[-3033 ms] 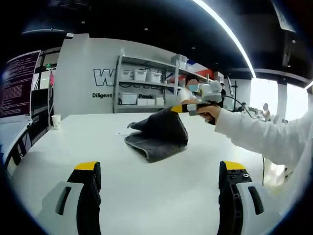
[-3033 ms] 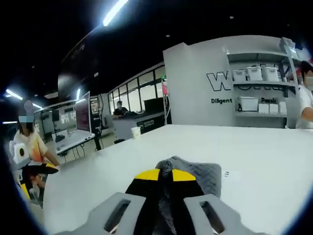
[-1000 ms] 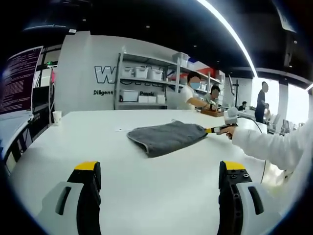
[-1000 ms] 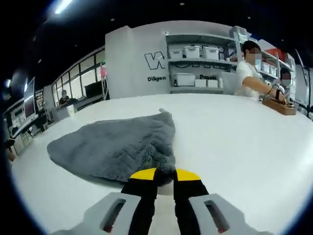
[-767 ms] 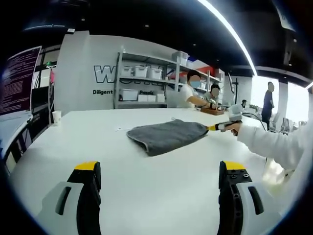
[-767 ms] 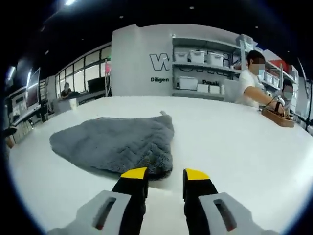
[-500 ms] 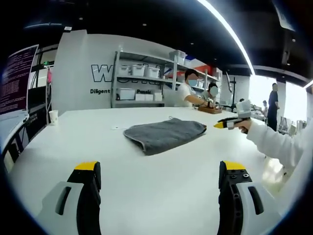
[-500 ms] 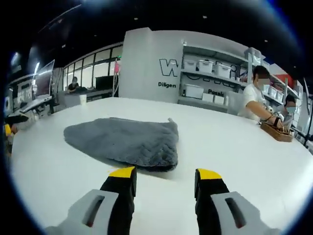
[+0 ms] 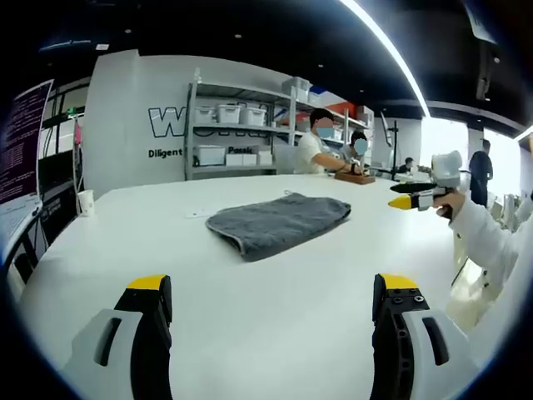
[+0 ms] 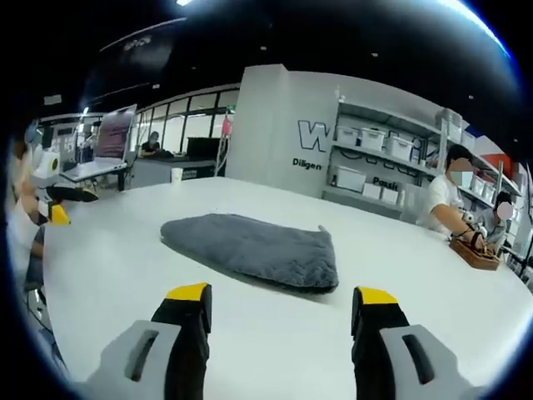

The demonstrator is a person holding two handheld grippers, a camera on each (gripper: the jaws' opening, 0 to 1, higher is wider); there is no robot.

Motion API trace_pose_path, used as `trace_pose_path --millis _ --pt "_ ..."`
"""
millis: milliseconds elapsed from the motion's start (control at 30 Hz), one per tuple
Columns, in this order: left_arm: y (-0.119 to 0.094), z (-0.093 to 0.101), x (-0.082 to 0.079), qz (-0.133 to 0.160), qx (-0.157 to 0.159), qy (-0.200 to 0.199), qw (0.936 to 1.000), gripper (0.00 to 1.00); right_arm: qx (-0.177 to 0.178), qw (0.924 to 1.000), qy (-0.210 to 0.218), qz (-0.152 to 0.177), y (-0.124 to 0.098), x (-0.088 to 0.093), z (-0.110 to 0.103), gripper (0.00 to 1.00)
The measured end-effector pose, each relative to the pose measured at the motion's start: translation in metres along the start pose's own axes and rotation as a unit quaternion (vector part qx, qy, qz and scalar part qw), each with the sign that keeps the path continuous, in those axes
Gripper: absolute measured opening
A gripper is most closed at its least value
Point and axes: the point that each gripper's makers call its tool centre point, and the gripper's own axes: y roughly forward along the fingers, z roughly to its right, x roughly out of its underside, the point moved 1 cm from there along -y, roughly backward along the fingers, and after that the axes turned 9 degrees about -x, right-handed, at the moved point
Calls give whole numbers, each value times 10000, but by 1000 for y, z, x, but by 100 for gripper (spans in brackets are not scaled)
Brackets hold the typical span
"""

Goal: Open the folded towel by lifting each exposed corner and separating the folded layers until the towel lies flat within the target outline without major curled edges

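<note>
A grey towel [image 9: 275,223] lies low and spread on the white table [image 9: 250,317], its near edge showing a folded lip; in the right gripper view the towel [image 10: 254,246] sits just beyond the jaws. My left gripper [image 9: 274,287] stands open over bare table, well short of the towel. My right gripper [image 10: 281,294] is open too, jaws wide, nothing between them. In the left gripper view the right gripper [image 9: 414,197] hovers right of the towel, held by a hand in a white sleeve. The left gripper [image 10: 61,204] appears at the far left of the right gripper view.
A paper cup [image 9: 86,202] stands at the table's left edge, a small tag [image 9: 193,215] lies near the towel. Shelves with white bins [image 9: 237,142] line the back wall. People work at a wooden box [image 10: 475,254] at the table's far side.
The right gripper let go of the towel corner it had lifted and drawn out, opened wide and drew back. The towel now lies spread on the table. My left gripper stayed open.
</note>
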Motion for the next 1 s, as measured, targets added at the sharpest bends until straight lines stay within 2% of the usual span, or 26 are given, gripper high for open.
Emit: trace_pose_path --millis 167,267,467,833,1000 --pt "-2 1 -1 8 -15 28 10000 100 29 10000 -72 51 -10 0 -9 80" --pt "-4 1 -3 29 -29 39 10000 100 13 10000 -43 38 -12 2 -13 90" --pt "-6 1 -4 30 -65 60 10000 100 -88 9999 76 -104 -14 10 -22 99" --pt "-9 3 -6 50 -38 71 10000 100 -238 9986 155 -442 -18 19 -33 99" --pt "-10 3 -6 60 -35 67 10000 100 -188 9981 -94 -583 -14 17 -33 99"
